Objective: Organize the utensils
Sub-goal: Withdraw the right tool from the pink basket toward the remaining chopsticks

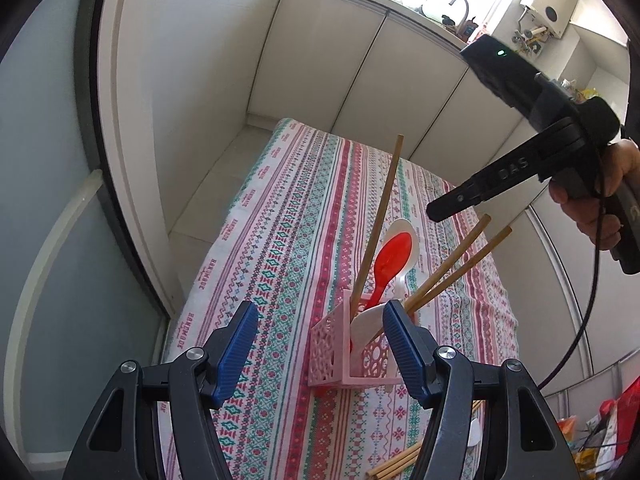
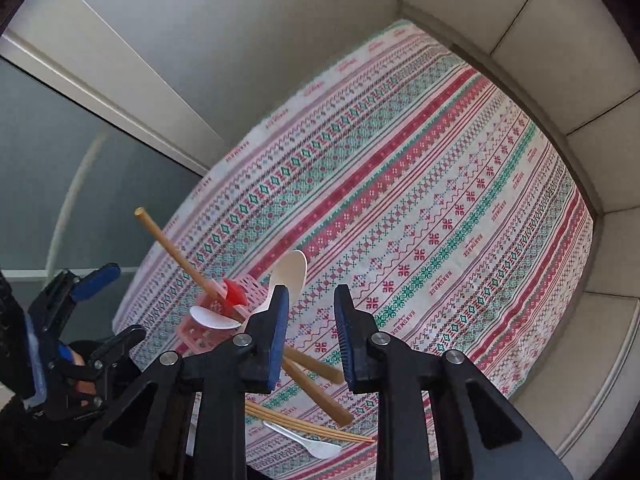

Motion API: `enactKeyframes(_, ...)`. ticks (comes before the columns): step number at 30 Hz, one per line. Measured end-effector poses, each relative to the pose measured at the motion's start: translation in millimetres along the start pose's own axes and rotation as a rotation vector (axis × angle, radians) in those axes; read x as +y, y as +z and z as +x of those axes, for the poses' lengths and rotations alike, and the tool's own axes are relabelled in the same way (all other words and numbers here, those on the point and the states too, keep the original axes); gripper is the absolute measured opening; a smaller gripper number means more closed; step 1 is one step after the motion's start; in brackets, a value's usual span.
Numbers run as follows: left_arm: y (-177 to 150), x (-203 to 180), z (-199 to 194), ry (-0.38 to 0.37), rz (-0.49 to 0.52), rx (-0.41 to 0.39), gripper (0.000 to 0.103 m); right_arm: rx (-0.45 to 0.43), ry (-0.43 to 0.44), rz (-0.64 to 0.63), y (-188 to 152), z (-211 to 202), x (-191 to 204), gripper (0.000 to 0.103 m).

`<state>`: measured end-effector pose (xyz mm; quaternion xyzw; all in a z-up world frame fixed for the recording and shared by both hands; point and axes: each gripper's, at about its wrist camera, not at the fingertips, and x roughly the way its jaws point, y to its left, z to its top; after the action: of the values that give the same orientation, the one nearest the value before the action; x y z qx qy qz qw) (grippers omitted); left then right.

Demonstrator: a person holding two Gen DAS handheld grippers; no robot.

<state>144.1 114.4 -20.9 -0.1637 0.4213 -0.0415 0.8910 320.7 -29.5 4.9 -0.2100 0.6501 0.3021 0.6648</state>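
Note:
A pink perforated utensil holder (image 1: 348,354) stands on the patterned tablecloth (image 1: 288,216). It holds three wooden chopsticks (image 1: 380,216), a red spoon (image 1: 392,258) and white spoons (image 1: 370,322). My left gripper (image 1: 320,344) is open and empty, just in front of the holder. My right gripper (image 2: 311,332) is open and empty, above the holder (image 2: 208,320); it also shows in the left wrist view (image 1: 440,210). Loose chopsticks (image 2: 312,428) and a white spoon (image 2: 316,446) lie on the cloth near me.
White cabinet doors (image 1: 360,80) run along the table's far side. A dark glass door (image 1: 48,200) stands at the left. A wire rack with bags (image 1: 600,432) is at the lower right.

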Motion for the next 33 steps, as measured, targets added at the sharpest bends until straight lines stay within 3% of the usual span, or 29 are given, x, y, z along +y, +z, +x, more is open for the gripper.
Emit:
enactKeyframes(3, 1.0, 3.0, -0.6, -0.013, -0.015, -0.003, 0.066, 0.078, -0.039, 0.024, 17.2, 25.0, -0.9, 0.022)
enactKeyframes(7, 1.5, 6.7, 1.2, -0.019, -0.025, 0.0, 0.066, 0.106, -0.014, 0.038, 30.9, 41.9, -0.4, 0.019)
enactKeyframes(11, 2.8, 8.8, 1.4, -0.022, -0.035, 0.003, 0.066, 0.124, -0.011, 0.015, 34.6, 51.1, 6.8, 0.004)
enactKeyframes(13, 3.0, 8.7, 0.5, -0.023, -0.034, 0.001, 0.066, 0.108, -0.029, -0.008, 31.4, 48.7, 13.1, 0.002)
enactKeyframes(16, 3.4, 10.3, 0.1, -0.018, -0.041, -0.003, 0.066, 0.026, -0.06, -0.007, 19.2, 30.5, 23.0, 0.002)
enactKeyframes(20, 3.8, 11.1, -1.7, -0.02, -0.052, -0.008, 0.066, -0.149, -0.119, 0.03, -8.6, -1.4, 33.7, 0.002)
enactKeyframes(25, 1.9, 10.0, -5.0, -0.021, -0.052, -0.017, 0.066, -0.362, -0.306, 0.047, -55.7, -25.3, 58.3, 0.002)
enactKeyframes(30, 0.4, 7.7, -6.3, -0.018, -0.052, -0.023, 0.066, -0.551, -0.492, 0.001, -105.1, -9.1, 101.4, 0.002)
enactKeyframes(33, -0.9, 5.2, -7.7, -0.021, -0.045, -0.023, 0.066, -0.603, -0.51, 0.009, -125.0, 7.7, 113.8, 0.002)
